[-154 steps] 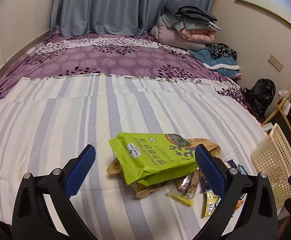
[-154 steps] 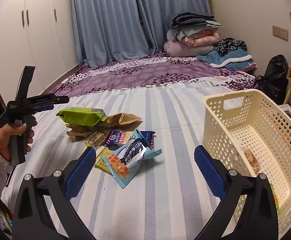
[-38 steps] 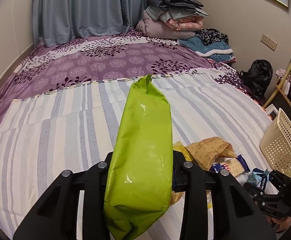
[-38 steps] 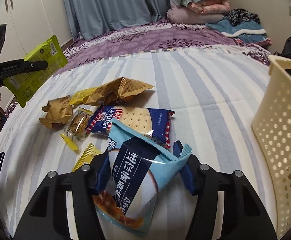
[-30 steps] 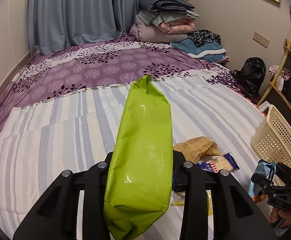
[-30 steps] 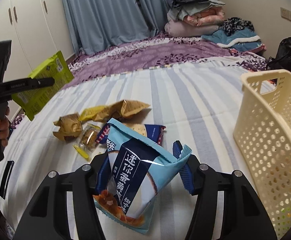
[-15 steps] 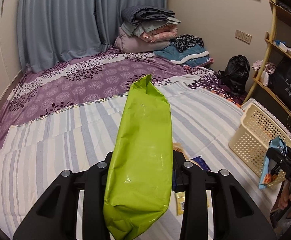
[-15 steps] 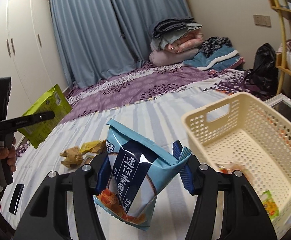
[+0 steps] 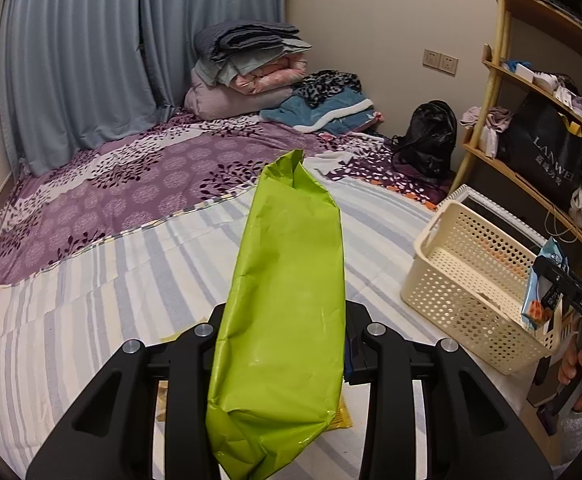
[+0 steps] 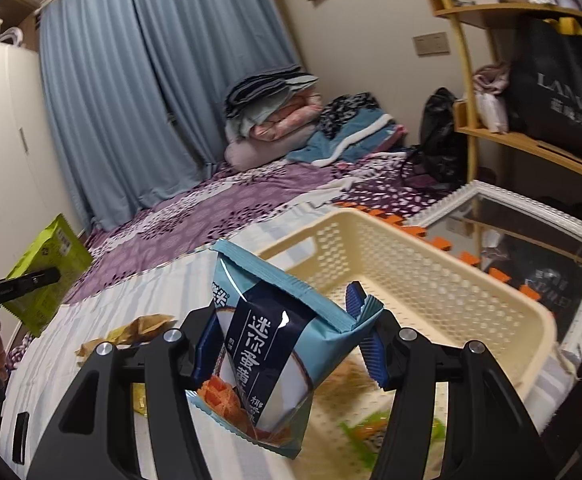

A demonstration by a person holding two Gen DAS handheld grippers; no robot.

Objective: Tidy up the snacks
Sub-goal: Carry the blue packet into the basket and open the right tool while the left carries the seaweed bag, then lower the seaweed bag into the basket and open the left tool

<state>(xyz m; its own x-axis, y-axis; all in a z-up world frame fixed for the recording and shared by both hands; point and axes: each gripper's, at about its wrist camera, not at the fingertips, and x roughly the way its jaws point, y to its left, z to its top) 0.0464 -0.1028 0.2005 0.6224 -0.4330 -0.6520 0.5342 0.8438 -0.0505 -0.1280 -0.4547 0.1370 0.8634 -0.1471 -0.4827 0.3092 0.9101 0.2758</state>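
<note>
My left gripper [image 9: 285, 344] is shut on a lime-green snack bag [image 9: 283, 312] and holds it above the striped bed. It shows at the left of the right wrist view [image 10: 47, 276]. My right gripper [image 10: 287, 344] is shut on a light-blue snack packet [image 10: 275, 352], held over the near side of the cream perforated basket [image 10: 431, 276]. That packet [image 9: 541, 296] also shows by the basket [image 9: 471, 280] in the left wrist view. Small snacks [image 10: 375, 436] lie in the basket.
Loose snack packets [image 10: 131, 332] lie on the striped sheet [image 9: 111, 280]. A wooden shelf [image 9: 539, 92] with bags stands right of the basket. A framed mirror [image 10: 531, 236] lies behind the basket. Folded bedding [image 9: 251, 64] is piled at the far wall.
Both grippers closed on their packets, lifted them off the bed and swung right. The right gripper's blue packet has moved from the bed to over the basket.
</note>
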